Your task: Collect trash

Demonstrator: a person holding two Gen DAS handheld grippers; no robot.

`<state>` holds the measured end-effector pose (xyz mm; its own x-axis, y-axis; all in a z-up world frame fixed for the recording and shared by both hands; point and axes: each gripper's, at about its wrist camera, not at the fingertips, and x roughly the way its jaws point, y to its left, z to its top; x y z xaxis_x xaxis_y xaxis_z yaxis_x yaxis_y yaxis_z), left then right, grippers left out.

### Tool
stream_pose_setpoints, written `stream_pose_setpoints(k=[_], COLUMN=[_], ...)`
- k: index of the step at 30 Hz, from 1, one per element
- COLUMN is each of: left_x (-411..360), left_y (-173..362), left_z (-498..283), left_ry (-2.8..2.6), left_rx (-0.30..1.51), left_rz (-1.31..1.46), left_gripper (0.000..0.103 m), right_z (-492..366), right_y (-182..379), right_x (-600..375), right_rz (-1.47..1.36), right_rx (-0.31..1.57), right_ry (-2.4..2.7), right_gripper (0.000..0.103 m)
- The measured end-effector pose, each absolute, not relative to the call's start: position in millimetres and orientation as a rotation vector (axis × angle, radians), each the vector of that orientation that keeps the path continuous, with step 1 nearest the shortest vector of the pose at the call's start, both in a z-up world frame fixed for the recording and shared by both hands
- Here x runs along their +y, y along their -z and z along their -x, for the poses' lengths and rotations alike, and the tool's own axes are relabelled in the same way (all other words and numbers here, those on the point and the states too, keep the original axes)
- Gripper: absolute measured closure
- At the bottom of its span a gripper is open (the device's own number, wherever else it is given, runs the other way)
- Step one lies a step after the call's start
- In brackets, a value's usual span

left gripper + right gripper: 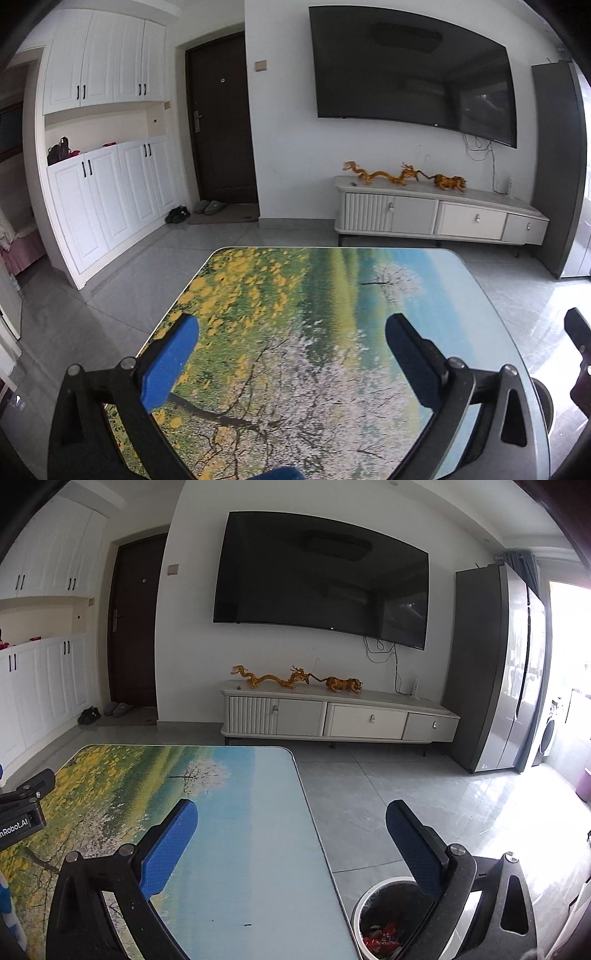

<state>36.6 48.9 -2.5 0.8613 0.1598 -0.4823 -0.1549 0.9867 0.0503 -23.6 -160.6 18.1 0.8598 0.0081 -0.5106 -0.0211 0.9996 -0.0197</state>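
My left gripper [291,328] is open and empty, held over the table [332,280] with the printed landscape top. My right gripper [291,812] is open and empty, held over the table's right edge [306,797]. A round bin [364,904] with a white rim and black liner stands on the floor right of the table, below my right finger. Red wrappers [382,938] lie inside it. I see no loose trash on the tabletop. Part of the left gripper's body [26,805] shows at the left of the right wrist view.
A white TV cabinet [332,716] with orange dragon figures [273,679] stands against the far wall under a wall TV [321,587]. A grey fridge [498,672] is at the right. White cupboards [107,192] and a dark door [221,122] are at the left. Grey tiled floor surrounds the table.
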Motion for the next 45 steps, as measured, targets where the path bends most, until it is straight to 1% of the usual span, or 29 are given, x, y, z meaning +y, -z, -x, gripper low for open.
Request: stream_pose_setpoints(k=[6, 17, 45], left_x=[57, 47, -3], left_y=[10, 17, -2], left_z=[-37, -42, -41], left_ry=[-0.172, -0.148, -0.021], left_rx=[0.518, 0.535, 0.482], left_rz=[-0.013, -0.026, -0.07], left_gripper=[0.001, 0.001, 0.001], right_z=[24, 19, 22], right_y=[-15, -4, -1], right_x=[-162, -180, -215], right_rz=[0.018, -0.017, -0.06], right_rx=[0.535, 0.57, 0.578], right_ry=[-0.015, 0.02, 0.102], right_gripper=[0.0, 0.0, 0.0])
